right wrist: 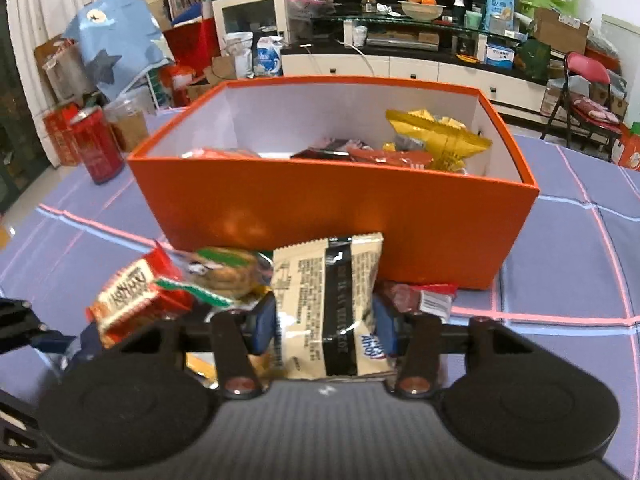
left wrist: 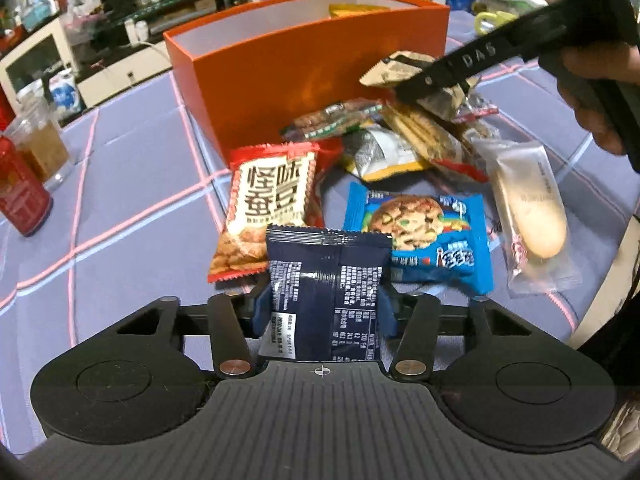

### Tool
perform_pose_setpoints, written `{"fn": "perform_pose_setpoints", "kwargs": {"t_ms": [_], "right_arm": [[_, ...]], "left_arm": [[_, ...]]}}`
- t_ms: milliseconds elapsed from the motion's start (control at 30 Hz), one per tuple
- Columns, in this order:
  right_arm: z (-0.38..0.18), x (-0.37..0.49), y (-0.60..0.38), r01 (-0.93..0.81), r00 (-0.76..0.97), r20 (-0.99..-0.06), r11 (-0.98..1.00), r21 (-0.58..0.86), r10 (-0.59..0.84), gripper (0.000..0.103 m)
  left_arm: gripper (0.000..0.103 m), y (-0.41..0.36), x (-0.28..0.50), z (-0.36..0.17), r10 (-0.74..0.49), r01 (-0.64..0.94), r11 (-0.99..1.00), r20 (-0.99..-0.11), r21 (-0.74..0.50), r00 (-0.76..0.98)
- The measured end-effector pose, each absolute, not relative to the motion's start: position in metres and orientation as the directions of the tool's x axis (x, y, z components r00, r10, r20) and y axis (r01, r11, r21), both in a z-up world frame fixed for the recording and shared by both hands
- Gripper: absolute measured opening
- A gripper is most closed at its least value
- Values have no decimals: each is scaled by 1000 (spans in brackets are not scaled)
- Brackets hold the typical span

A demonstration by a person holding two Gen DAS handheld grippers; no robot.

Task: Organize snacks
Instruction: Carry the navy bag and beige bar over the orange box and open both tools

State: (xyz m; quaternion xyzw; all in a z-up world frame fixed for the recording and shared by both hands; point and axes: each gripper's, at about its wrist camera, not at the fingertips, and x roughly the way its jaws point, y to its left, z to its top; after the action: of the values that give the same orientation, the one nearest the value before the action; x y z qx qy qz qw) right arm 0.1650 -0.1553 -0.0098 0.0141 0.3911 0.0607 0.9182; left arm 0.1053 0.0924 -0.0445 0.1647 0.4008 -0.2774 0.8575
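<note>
My left gripper (left wrist: 322,306) is shut on a dark navy snack packet (left wrist: 326,292), held just in front of a pile of snacks on the table. My right gripper (right wrist: 326,322) is shut on a beige snack packet (right wrist: 326,304), lifted above the pile and close to the front wall of the orange box (right wrist: 332,212). The same beige packet (left wrist: 394,70) and right gripper show in the left wrist view, in front of the orange box (left wrist: 280,80). The box holds several packets, a yellow one (right wrist: 440,136) among them.
On the table lie a red-and-cream bean packet (left wrist: 272,200), a blue cookie packet (left wrist: 420,232), a clear-wrapped pale biscuit (left wrist: 528,208) and more wrappers. A red can (left wrist: 20,196) and a glass cup (left wrist: 40,152) stand at the left. A cluttered TV cabinet (right wrist: 420,60) lies beyond.
</note>
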Motion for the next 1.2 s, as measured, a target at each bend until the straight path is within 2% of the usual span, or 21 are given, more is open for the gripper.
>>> {"fn": "perform_pose_setpoints", "kwargs": {"t_ms": [167,300,433,567,667,933,1200], "right_arm": [[-4,155,-155,-126,704,-698,991,52,126,50],[13,141,-160,-134,746,-652,989,56,138,50],[25,135,-160,-136,770,-621,989,64,146,50],[29,135,-156,-133,783,-606,989,59,141,50],[30,136,-154,-135,781,-608,989,56,141,50],[32,131,-144,-152,782,-603,987,57,155,50],[29,129,-145,-150,781,-605,987,59,155,51]], "left_arm": [[28,95,100,-20,-359,591,803,-731,75,581],[28,95,99,9,-350,516,854,-654,71,670],[28,86,110,24,-184,299,950,-608,92,773],[28,83,123,21,-17,112,987,-620,114,785],[28,84,130,14,53,35,992,-637,125,769],[28,88,126,17,63,-15,997,-640,80,766],[28,84,131,16,64,-9,996,-648,88,759]]}}
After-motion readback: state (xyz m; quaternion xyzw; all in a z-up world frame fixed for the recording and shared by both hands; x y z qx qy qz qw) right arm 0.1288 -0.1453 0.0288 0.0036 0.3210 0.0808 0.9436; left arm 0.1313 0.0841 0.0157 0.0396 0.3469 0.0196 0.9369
